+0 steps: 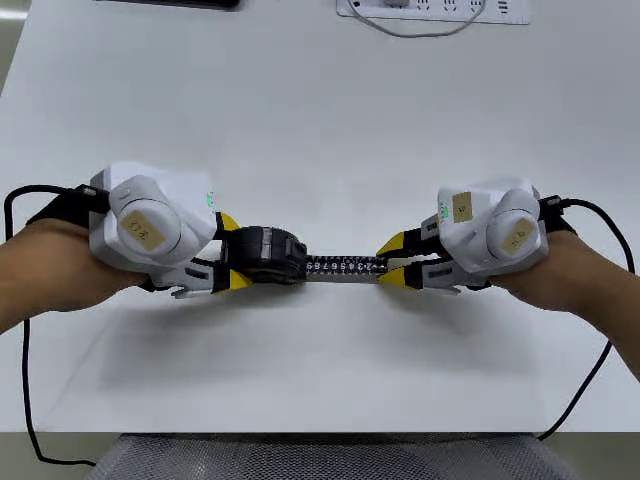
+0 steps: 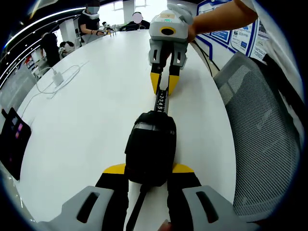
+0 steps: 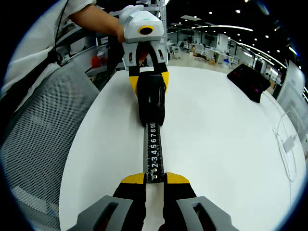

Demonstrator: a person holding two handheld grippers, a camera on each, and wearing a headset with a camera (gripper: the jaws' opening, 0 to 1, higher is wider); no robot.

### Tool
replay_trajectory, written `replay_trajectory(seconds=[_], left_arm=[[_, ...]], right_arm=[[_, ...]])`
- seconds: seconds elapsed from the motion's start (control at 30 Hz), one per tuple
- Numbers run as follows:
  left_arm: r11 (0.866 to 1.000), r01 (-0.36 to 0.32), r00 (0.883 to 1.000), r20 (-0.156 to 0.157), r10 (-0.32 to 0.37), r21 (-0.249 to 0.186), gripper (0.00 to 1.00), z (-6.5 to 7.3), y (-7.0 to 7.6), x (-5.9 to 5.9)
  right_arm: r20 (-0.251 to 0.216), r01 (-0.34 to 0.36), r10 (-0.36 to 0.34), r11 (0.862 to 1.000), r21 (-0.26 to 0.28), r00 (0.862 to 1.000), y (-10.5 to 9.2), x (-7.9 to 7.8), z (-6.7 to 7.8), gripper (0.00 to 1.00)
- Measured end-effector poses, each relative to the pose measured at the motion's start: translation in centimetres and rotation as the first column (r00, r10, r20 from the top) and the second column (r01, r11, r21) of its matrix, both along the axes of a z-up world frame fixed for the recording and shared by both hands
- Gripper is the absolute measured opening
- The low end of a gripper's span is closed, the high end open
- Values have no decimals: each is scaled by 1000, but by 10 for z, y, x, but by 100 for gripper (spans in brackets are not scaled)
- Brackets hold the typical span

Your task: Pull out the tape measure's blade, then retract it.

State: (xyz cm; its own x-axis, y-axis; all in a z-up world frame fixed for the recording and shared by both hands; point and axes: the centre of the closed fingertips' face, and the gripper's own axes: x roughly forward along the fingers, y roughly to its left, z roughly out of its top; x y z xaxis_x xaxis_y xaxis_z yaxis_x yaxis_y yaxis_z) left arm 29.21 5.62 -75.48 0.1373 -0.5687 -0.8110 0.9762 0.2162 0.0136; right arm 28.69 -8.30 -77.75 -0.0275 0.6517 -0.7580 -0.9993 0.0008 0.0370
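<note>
**Black case clamped left, blade tip pinched right**

Left hand-held gripper (image 1: 235, 252) has its jaws pressed against the two sides of the tape measure case (image 1: 265, 255). Right hand-held gripper (image 1: 390, 261) has its jaws nearly together, pinching the free end of the blade (image 1: 345, 265). The blade is out a short way and runs straight between the two, low over the white counter (image 1: 300, 120).

Handling, as a guess:
- The case looks hard, chunky and fairly weighty. Its ribbed shell should give grip, so hold it on the broad sides as it is held now.
- The blade is thin, slick metal, stiff lengthwise but springy, and it likely tugs back towards the case.
- Take the blade at its very end and ease it back rather than letting it snap.

Hard to tell:
- The end hook is buried between the right jaws.
- I can't make out a lock button.
- I can't tell whether the case touches the counter or sits just above it.
- The numerals read up to about 9 in the right gripper view.

Farther out, a power strip (image 1: 430, 8) is cut off at the far edge, and a mesh chair (image 1: 330, 458) sits at the near edge.
</note>
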Motion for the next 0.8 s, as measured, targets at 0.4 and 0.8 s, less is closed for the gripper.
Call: replay_trajectory(seconds=[0.4,0.8], left_arm=[[1000,-5,1000,-2,5,0,25,0,0,0],[1000,-3,1000,-3,3,0,25,0,0,0]], right_arm=[[2,-2,2,1000,-31,1000,-9,0,3,9],[-1,4,-4,999,-52,1000,-21,0,3,9]])
